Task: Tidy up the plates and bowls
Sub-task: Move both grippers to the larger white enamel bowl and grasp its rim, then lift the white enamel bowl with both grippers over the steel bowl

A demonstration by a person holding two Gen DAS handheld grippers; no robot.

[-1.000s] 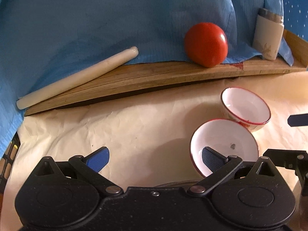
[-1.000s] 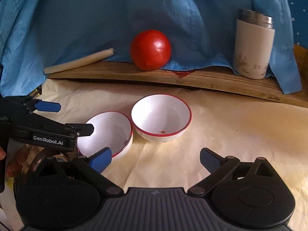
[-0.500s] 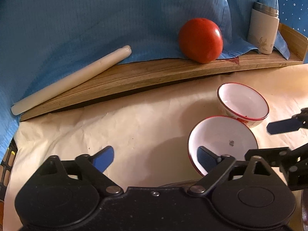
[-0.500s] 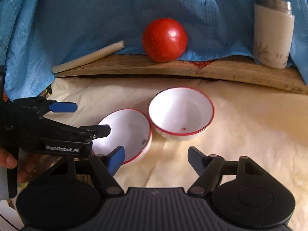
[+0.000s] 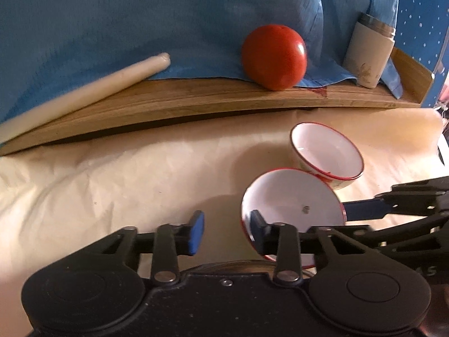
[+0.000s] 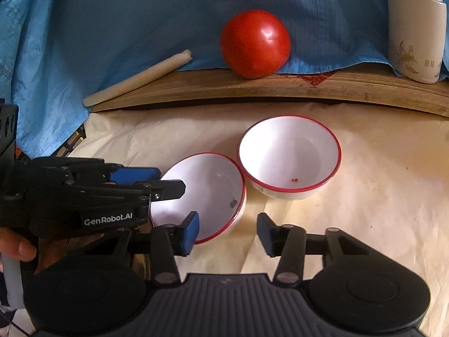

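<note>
Two white bowls with red rims sit on cream paper. The near bowl (image 5: 291,205) (image 6: 207,193) leans toward the far bowl (image 5: 327,154) (image 6: 289,154). My left gripper (image 5: 226,233) is closing. Its right finger is inside the near bowl and its left finger outside, so the bowl's left rim stands between jaws that do not press it. My right gripper (image 6: 228,233) is closing too. The bowl's near right rim lies between its jaws, with a gap left on the outer side. Each gripper shows in the other's view, the right gripper (image 5: 336,219) and the left gripper (image 6: 171,181).
A wooden board (image 5: 196,98) at the back carries a red tomato (image 5: 273,57), a pale rolling pin (image 5: 84,95) and a cream flask (image 5: 367,56) against a blue cloth (image 5: 140,14). A metal rim (image 5: 252,265) shows under the near bowl. A hand (image 6: 16,248) holds the left gripper.
Both grippers' jaws have narrowed from wide open around the near bowl's rim. Both views have tipped slightly, and the right gripper's finger has come in against the bowl's right side.
</note>
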